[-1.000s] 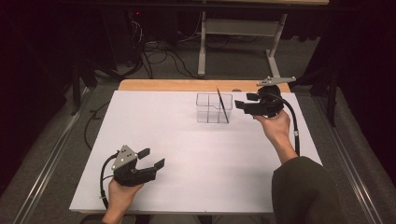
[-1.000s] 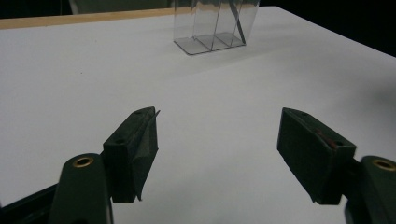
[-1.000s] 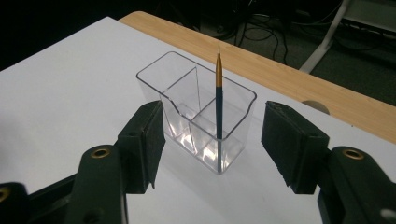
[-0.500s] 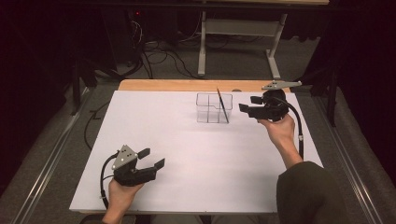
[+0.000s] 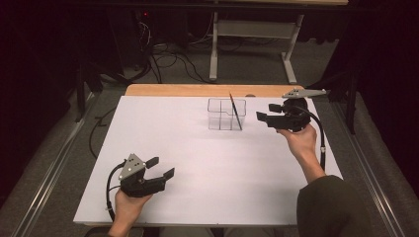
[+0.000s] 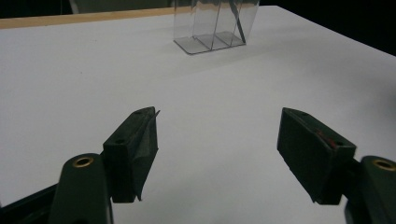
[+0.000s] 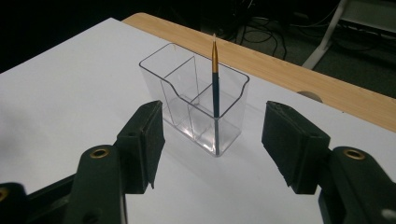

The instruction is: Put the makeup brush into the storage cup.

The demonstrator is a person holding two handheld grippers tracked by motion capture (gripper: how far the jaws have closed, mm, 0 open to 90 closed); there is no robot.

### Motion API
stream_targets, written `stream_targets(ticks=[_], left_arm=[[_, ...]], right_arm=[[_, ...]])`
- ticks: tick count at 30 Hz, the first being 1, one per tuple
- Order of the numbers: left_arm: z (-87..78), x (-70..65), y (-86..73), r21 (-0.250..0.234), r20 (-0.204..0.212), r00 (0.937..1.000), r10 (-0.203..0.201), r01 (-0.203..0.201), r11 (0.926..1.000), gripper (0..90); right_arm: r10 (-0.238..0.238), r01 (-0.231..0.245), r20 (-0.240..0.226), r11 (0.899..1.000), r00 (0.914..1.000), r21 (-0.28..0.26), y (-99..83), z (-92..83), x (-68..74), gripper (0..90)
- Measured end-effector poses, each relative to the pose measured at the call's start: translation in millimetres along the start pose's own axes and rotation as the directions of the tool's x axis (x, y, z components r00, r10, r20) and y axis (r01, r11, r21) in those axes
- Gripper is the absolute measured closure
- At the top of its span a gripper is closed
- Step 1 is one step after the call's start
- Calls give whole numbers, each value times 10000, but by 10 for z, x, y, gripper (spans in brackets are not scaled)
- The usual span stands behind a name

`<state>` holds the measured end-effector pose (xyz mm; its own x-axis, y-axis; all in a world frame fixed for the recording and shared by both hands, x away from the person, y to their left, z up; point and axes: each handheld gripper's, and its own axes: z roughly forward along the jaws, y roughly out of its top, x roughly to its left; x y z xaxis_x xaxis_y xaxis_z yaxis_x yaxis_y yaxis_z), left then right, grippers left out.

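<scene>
Paintbrush (image 7: 215,88), slim, stands in clear plastic organizer (image 7: 196,109).

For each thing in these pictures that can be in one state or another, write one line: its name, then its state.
Clear organizer: upright on the white table, holding one brush.
Paintbrush: standing in the organizer's end compartment, tip up, leaning on the rim.
Right hand-held gripper: open, empty, aimed at the organizer.
Left hand-held gripper: open, empty, near the table's front edge.
</scene>
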<state>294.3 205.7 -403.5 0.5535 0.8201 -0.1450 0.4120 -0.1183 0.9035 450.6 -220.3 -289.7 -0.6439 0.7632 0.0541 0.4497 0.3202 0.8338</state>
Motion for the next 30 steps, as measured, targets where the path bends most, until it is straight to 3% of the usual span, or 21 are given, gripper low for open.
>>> stream_targets(ticks=[20, 30], left_arm=[[3, -7, 1, 30, 11, 10000, 31, -31, 10000, 294], [0, -4, 0, 55, 17, 10000, 53, -53, 10000, 294]], right_arm=[[315, -315, 8, 9991, 9995, -292, -114, -161, -22, 410], [245, -243, 49, 9990, 9997, -375, -152, -236, -12, 410]])
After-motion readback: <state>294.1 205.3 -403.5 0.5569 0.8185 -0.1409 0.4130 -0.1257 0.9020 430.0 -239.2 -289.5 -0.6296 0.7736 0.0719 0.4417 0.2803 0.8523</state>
